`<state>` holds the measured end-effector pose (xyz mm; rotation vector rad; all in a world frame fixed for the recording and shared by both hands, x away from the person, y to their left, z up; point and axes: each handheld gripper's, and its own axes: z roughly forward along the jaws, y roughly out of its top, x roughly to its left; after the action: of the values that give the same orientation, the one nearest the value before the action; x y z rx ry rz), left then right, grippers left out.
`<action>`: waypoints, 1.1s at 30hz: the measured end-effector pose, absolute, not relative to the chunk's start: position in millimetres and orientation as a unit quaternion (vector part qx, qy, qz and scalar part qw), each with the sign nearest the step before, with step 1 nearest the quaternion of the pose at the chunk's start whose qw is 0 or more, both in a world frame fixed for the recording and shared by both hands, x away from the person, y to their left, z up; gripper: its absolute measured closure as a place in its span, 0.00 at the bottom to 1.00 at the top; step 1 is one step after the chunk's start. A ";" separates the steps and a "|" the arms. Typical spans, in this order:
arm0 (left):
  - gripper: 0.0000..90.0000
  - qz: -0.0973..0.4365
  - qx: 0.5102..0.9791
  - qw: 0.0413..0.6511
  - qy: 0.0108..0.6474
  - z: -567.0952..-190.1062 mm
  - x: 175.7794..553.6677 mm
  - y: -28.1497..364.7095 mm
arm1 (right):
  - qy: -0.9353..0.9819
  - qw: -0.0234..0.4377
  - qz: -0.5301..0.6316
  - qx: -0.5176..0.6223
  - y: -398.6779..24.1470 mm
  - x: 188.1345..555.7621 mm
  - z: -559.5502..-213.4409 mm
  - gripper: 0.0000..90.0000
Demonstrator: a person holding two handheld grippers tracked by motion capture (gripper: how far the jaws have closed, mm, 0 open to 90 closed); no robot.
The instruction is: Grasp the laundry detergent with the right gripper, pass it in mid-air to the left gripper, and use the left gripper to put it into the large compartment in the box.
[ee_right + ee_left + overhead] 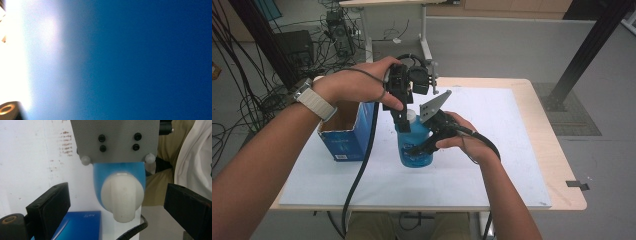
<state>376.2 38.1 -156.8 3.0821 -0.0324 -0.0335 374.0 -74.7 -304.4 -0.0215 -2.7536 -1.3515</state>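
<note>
Left tool [404, 117] open, pointing down; right tool [424, 145] clamped.

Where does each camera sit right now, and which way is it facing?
High view: above the table, looking forward and down; both forearms, left gripper, right gripper.
Left gripper view: above the blue bottle, looking down past open jaws at its white cap.
Right gripper view: pressed against the bottle's blue side.
All share the bottle.

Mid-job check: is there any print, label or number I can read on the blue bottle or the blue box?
Blue box: pale print low on its front face in the high view, too small to read.
Same box in the left gripper view: a short pale mark near its top edge, upside down and blurred, not readable.
Blue bottle and its white cap: no lettering seen.
</note>
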 end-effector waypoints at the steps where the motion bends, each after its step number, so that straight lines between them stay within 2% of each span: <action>1: 0.08 -0.011 0.999 0.030 -0.010 -156.6 376.0 38.2 | -0.897 0.037 -0.440 -0.007 -74.6 374.0 -304.4 0.48; 33: 0.08 -0.010 0.999 0.029 -0.009 -156.2 373.5 39.0 | -0.897 0.039 -0.441 -0.009 -76.2 373.0 -303.5 0.48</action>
<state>373.5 39.0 -156.2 3.0828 -0.0287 -0.0304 373.0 -76.2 -303.5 -0.0291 -2.7498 -1.3514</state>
